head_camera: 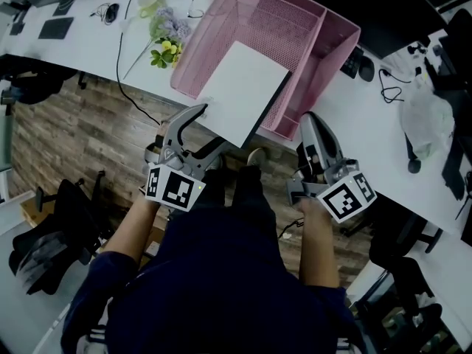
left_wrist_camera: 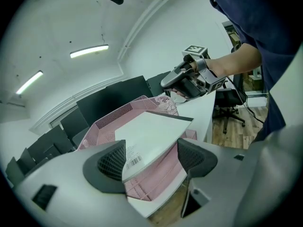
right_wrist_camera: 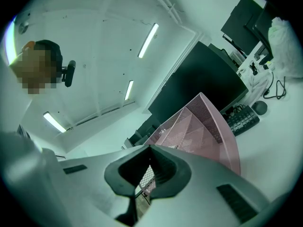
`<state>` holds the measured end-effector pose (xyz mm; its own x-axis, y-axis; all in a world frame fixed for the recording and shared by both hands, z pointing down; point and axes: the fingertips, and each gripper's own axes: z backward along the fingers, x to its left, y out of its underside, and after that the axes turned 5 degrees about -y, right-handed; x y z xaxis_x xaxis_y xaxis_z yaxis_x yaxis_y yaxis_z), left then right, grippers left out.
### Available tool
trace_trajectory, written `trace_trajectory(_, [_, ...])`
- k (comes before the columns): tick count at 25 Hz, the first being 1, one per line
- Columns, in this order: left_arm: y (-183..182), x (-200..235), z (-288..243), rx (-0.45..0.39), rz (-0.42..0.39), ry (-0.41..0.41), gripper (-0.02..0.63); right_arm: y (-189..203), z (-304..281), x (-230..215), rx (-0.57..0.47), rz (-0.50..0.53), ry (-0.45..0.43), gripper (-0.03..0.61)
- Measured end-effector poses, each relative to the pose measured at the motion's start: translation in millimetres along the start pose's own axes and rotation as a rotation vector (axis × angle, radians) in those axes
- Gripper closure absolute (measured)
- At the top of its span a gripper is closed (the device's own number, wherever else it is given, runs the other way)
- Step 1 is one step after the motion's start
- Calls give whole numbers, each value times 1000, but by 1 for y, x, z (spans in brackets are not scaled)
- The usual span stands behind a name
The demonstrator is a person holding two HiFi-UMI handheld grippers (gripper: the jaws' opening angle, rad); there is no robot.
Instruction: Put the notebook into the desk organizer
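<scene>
- Down at the near edge of the surface (head_camera: 369, 116), in the head view, the notebook (head_camera: 243, 91) lies slanted in the wide bay of the pink desk organizer (head_camera: 335, 28). Its far end is inside, while its near end rides over the front rim and hangs out toward you.
- Your left hand-held gripper (head_camera: 209, 127) sits at that overhanging near-left corner. I judge that is the easiest part to reach without going into the mesh.
- Your right hand-held gripper (head_camera: 313, 122) is just beside the organizer's near right corner, apart from the notebook. It looks parked there to steady the organizer if needed, though I cannot tell whether it touches it.
- Through the left gripper view, your jaws stand wide apart with the notebook's (left_wrist_camera: 151, 131) barcode corner between them.
- The left pad (left_wrist_camera: 111, 160) looks close against the cover's edge and the right pad (left_wrist_camera: 191, 155) is clear of it. Nothing is pinched, and the notebook seems to rest on the organizer's (left_wrist_camera: 118, 112) mesh by its own weight.
- The notebook is mostly in but not lying flat. I judge that a nudge at the near edge is what remains to seat it.
- Through the right gripper view, your jaws are drawn together at the tips, and I can make out nothing clamped between them.
- The organizer (right_wrist_camera: 203, 122) rises ahead and to the right, with a keyboard (right_wrist_camera: 244, 119) and a dark monitor (right_wrist_camera: 203, 79) beyond it.
</scene>
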<state>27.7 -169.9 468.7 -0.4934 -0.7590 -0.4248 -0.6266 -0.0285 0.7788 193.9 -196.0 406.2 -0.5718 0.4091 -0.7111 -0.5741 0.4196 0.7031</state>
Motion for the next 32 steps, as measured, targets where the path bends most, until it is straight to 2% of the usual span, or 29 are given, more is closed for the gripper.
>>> trace_trajectory(7, [2,3,15,-40,55,7,273,5,-8,16,5,18,-5,574])
trace_trajectory(18, [4,36,49,-125,158,-26,283,13,-26,53,7,60,-19,574])
trace_trajectory(20, [-2,44,54,-176,163,-35,313,14,-29,59,7,68,-18,574])
trace_trajectory(25, [-11,71,64,-259,216,-89,455,12,-37,71,5,91,-18,574])
trace_trajectory(32, [-17,99,70,-304,334,-113,510,6,-43,79,-6,114,-14,574])
